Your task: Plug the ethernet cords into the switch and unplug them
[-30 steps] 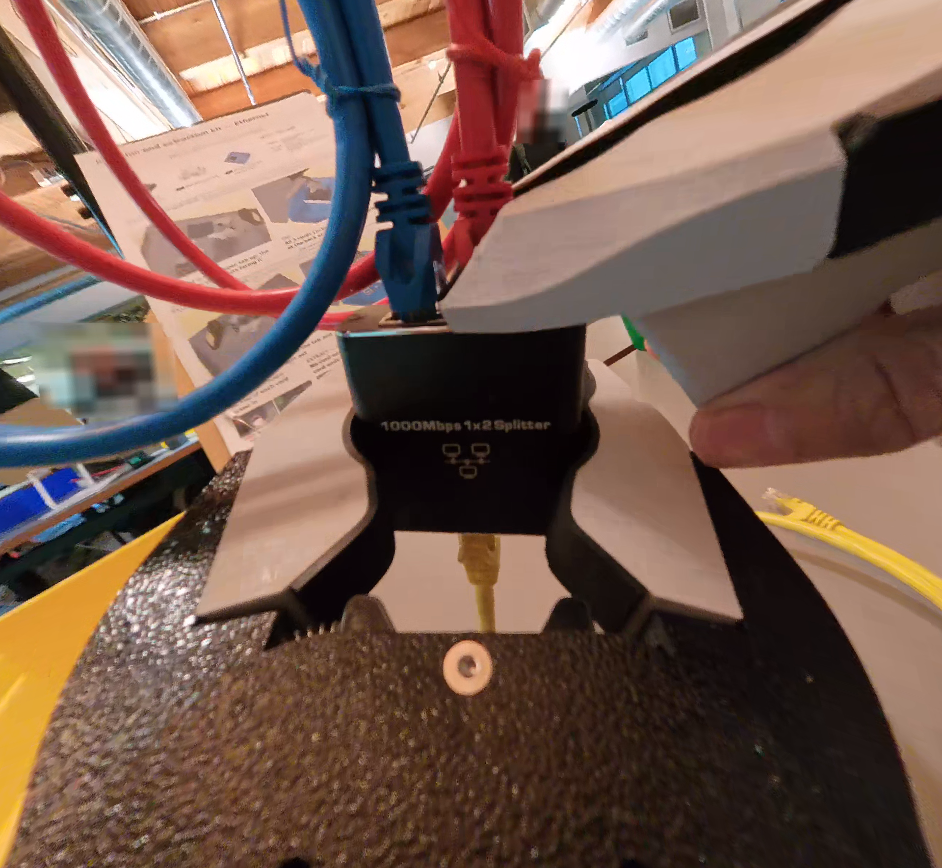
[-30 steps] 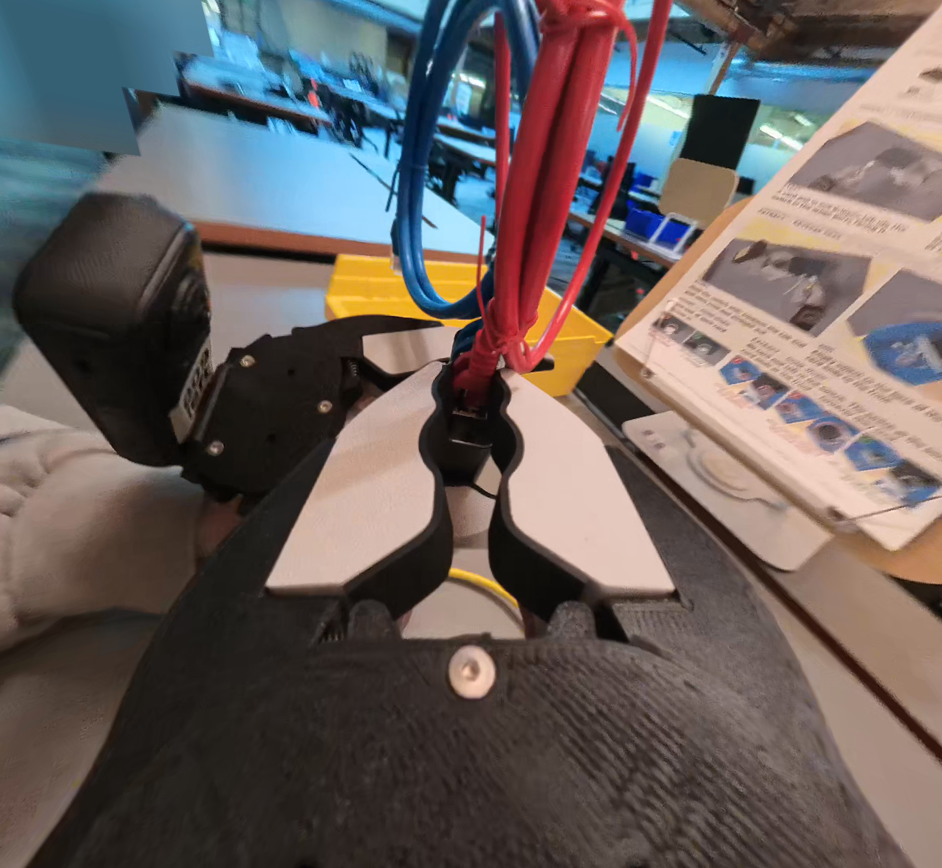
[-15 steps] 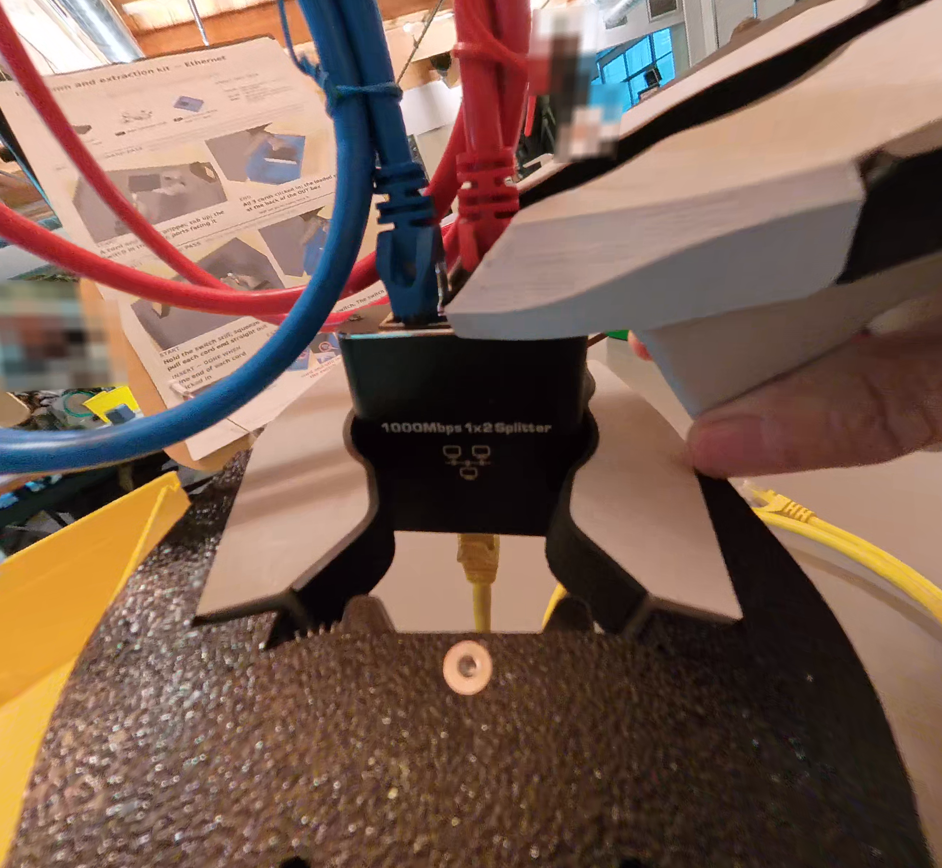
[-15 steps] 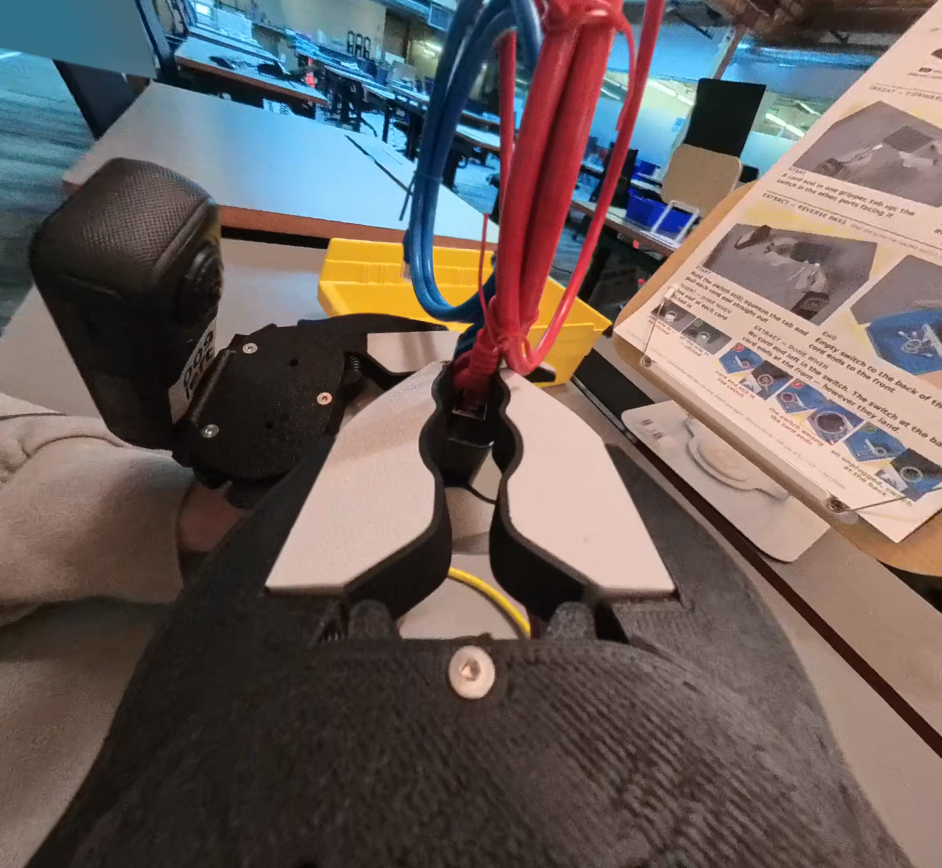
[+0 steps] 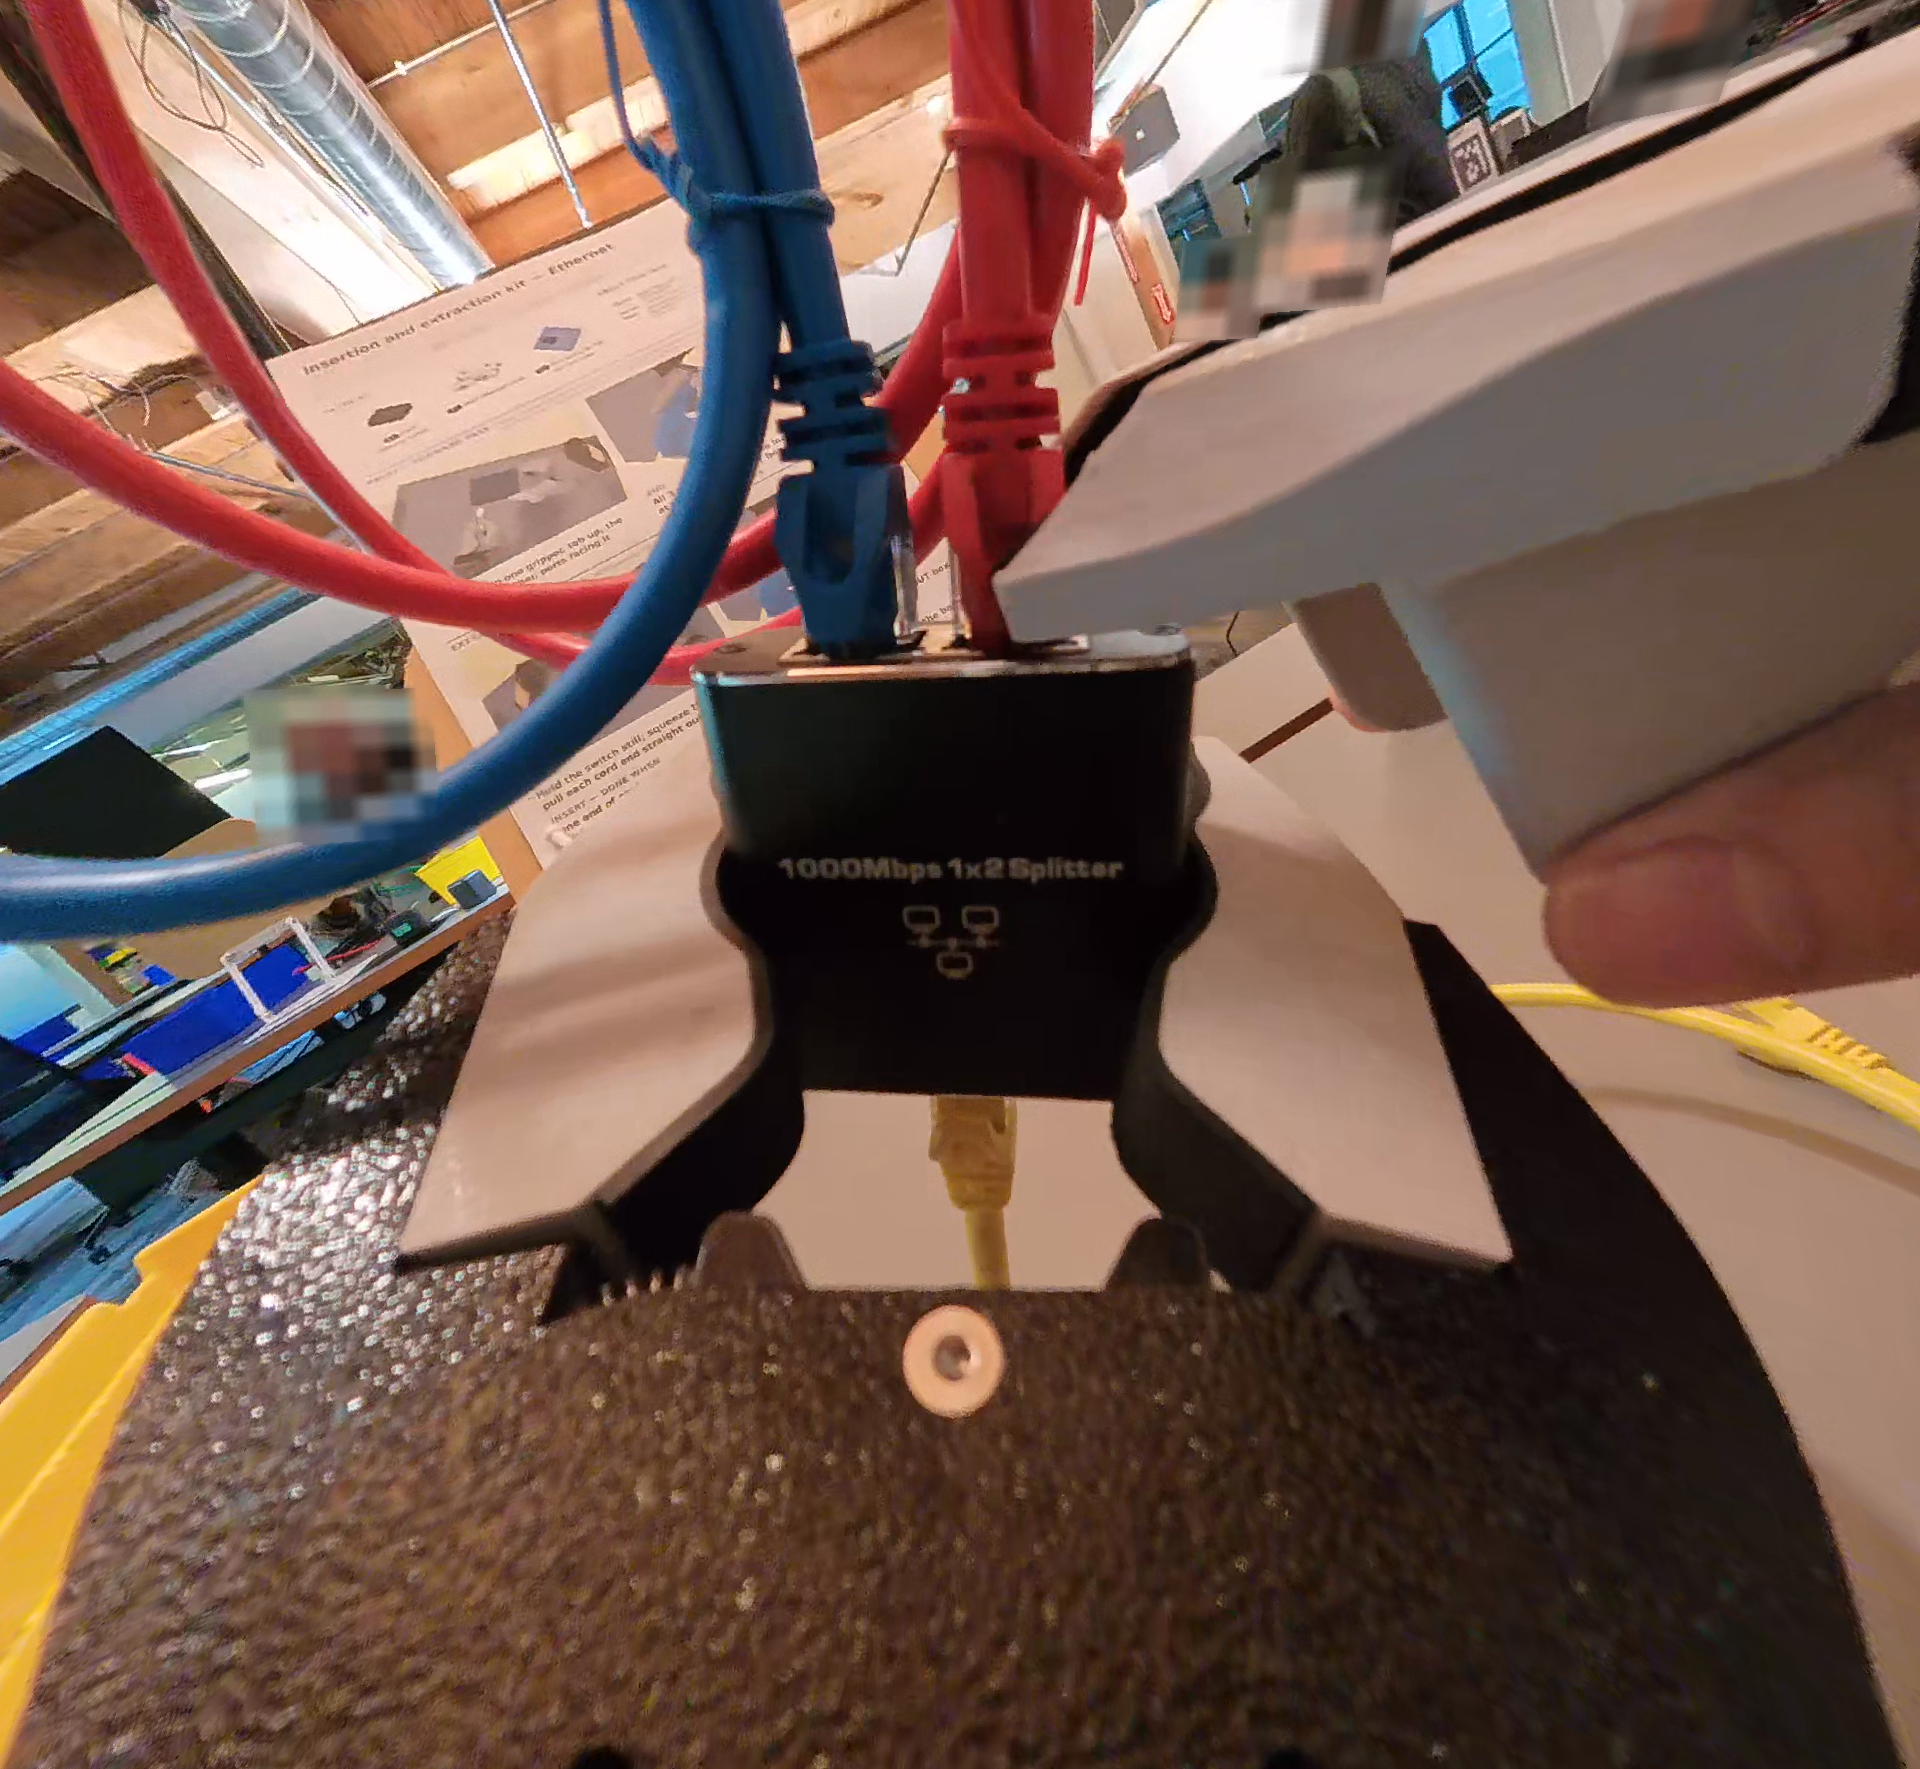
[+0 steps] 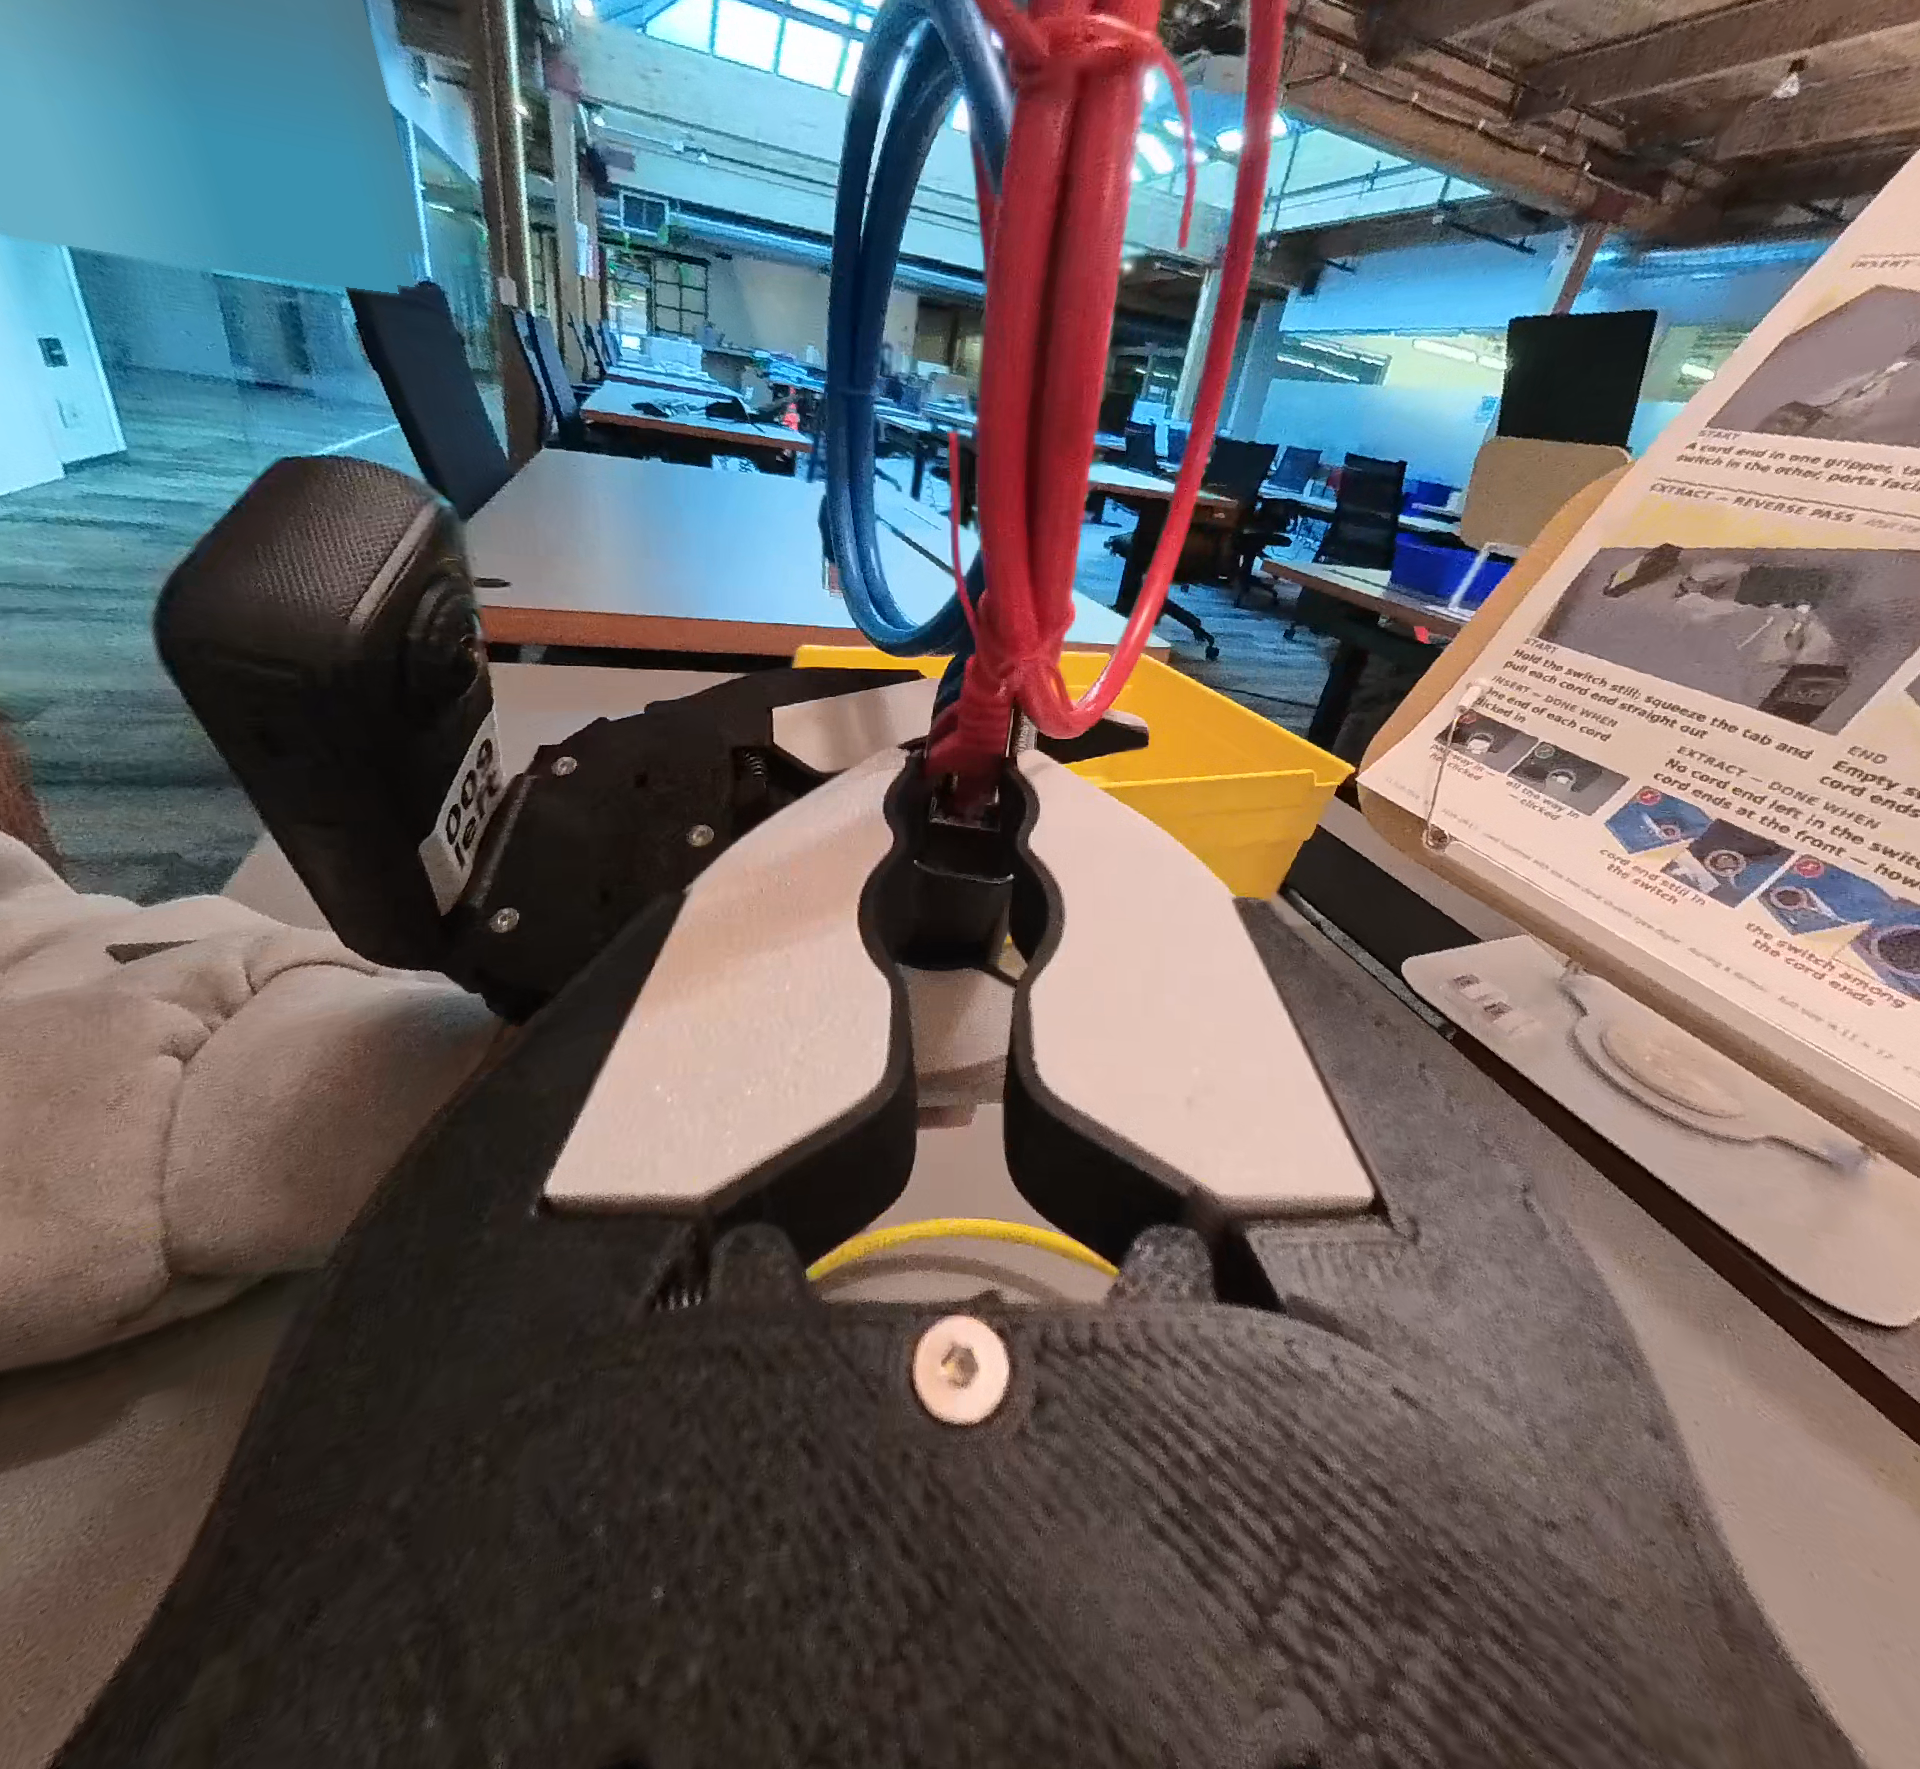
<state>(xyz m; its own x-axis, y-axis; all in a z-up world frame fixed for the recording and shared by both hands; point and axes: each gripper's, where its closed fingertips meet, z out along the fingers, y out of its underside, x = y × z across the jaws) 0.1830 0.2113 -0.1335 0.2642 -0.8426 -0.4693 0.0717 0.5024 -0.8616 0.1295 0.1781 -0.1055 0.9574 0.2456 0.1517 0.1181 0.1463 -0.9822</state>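
My left gripper (image 5: 956, 888) is shut on the black switch (image 5: 951, 784), gripping its sides and holding it upright. A blue cord (image 5: 836, 524) sits in the switch's left top port and a red cord (image 5: 992, 472) in the right one. A yellow cord (image 5: 971, 1179) is plugged into the near end. My right gripper (image 6: 961, 784) is shut on the red cord's plug (image 6: 971, 743) just above the switch (image 6: 951, 888). Its grey fingers (image 5: 1455, 472) reach in from the right in the left wrist view. Both cords loop upward, tied in bundles.
An instruction sheet on a stand (image 6: 1714, 680) is close on the right; it also shows in the left wrist view (image 5: 520, 431). A yellow bin (image 6: 1195, 763) stands behind the grippers. A loose yellow plug (image 5: 1808, 1054) lies on the table. A thumb (image 5: 1714, 888) and a grey sleeve (image 6: 156, 1044) are near. About 6 centimetres separates my left fingertips from my right.
Both views have swung and tilted upward, so the grippers moved together with the switch. Both grips are unchanged and the red plug still sits at its port.
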